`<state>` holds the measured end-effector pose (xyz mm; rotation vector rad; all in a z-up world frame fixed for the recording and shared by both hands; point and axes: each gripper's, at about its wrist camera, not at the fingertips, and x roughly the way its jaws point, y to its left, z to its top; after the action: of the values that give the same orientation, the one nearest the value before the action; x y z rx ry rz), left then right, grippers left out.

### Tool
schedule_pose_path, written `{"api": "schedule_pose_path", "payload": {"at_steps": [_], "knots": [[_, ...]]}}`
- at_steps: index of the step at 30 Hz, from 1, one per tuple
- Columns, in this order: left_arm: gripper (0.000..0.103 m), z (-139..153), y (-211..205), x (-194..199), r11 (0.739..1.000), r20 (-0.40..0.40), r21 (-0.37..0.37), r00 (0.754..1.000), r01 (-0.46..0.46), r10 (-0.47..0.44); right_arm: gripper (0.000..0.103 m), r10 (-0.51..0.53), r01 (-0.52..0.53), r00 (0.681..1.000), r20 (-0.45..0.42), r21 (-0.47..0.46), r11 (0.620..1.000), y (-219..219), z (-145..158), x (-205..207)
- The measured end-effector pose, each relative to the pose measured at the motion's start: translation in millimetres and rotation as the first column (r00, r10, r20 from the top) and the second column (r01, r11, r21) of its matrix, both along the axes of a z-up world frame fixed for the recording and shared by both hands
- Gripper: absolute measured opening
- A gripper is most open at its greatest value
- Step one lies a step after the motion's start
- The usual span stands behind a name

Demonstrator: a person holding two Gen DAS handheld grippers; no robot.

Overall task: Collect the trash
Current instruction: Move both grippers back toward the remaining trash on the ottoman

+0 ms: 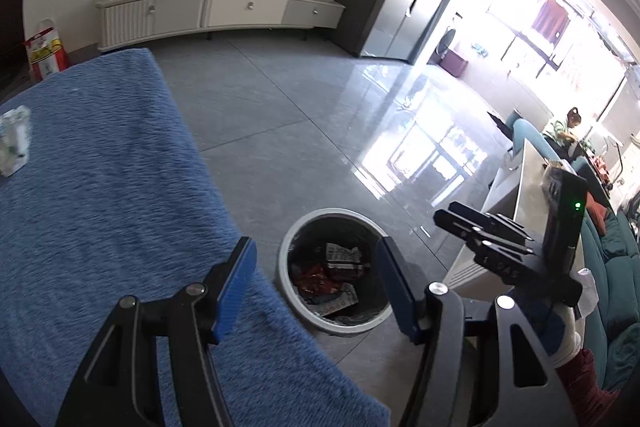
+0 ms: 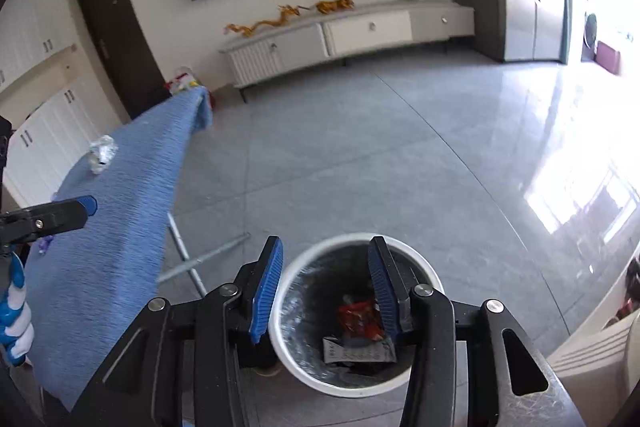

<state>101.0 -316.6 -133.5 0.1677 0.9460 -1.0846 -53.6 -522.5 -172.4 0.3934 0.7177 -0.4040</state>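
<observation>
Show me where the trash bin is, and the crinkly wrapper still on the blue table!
trash bin [image 2: 420,263]: right wrist view, on its white rim at the far right.
crinkly wrapper [image 2: 102,153]: right wrist view, on its crumpled middle.
blue table [image 1: 100,211]: left wrist view, on bare blue cloth.

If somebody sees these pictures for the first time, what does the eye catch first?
Probably the white-rimmed trash bin on the grey floor, already holding red wrappers, with the open right tool directly above it. Then the blue cloth-covered table beside it, where one crumpled white wrapper remains.
</observation>
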Motion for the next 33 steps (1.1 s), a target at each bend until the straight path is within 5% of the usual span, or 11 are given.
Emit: {"api": "schedule_pose_path", "payload": {"at_steps": [9, 17, 33], "knots": [[0.061, 19.9, 84.4, 17.3, 0.989, 0.013, -0.06, 0.99, -0.137, 0.138, 0.045, 0.075, -0.072, 0.996, 0.053, -0.05, 0.996, 41.3, 39.2, 12.3], [0.067, 27.8, 170.2, 31.7, 0.951, 0.009, -0.124, 0.958, -0.282, 0.286, 0.048, 0.163, -0.154, 0.983, 0.079, -0.113, 0.982, 84.5, 75.9, 26.8], [0.073, 17.8, 337.9, 46.1, 0.812, -0.003, -0.182, 0.826, -0.555, 0.564, 0.058, 0.346, -0.325, 0.933, 0.099, -0.186, 0.927, 162.9, 108.7, 70.7]]}}
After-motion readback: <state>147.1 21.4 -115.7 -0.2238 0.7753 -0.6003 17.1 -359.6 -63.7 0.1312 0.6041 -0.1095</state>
